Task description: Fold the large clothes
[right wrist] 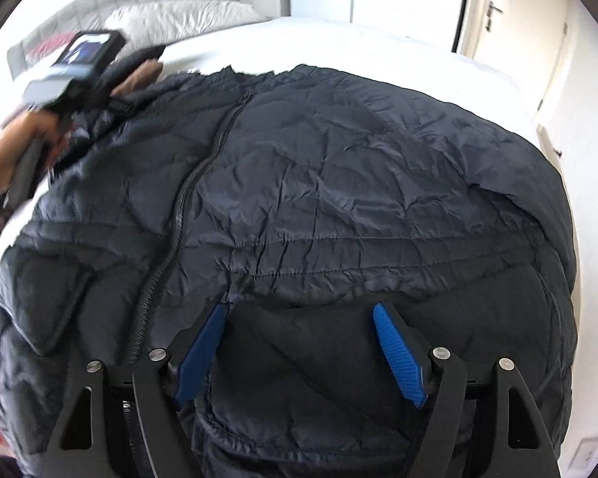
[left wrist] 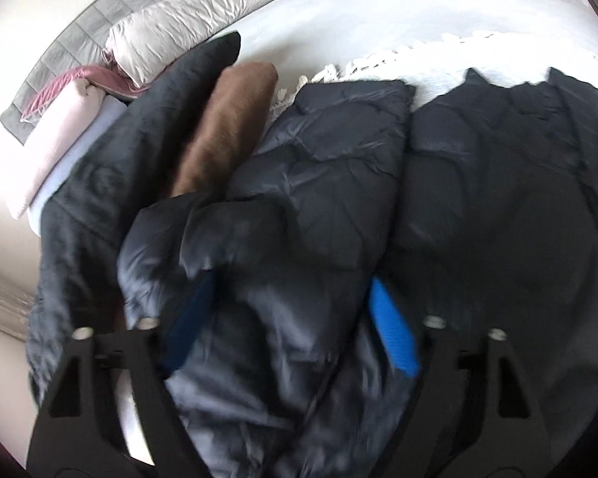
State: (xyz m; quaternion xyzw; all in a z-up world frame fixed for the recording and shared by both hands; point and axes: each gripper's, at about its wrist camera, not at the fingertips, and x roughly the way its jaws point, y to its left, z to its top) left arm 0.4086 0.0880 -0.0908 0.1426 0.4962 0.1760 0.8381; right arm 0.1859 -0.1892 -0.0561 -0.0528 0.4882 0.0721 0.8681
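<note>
Dark puffer jacket (right wrist: 339, 183) spread on bed (right wrist: 358, 40), filling frame centre; sleeve-fold step, judging by bunched sleeve (left wrist: 283, 239) between left gripper (left wrist: 291, 310) pads, not yet clenched; right gripper (right wrist: 299, 350) released over hem; next: clench, carry sleeve across body

A home bedroom. A bed (right wrist: 378, 40) with a white sheet, pillows (left wrist: 195, 20) against a grey quilted headboard (left wrist: 79, 40), a white door (right wrist: 498, 20) with a handle (right edge) show it.

Both claws (left wrist: 291, 318) (right wrist: 299, 342) agape, downward-tilted
</note>
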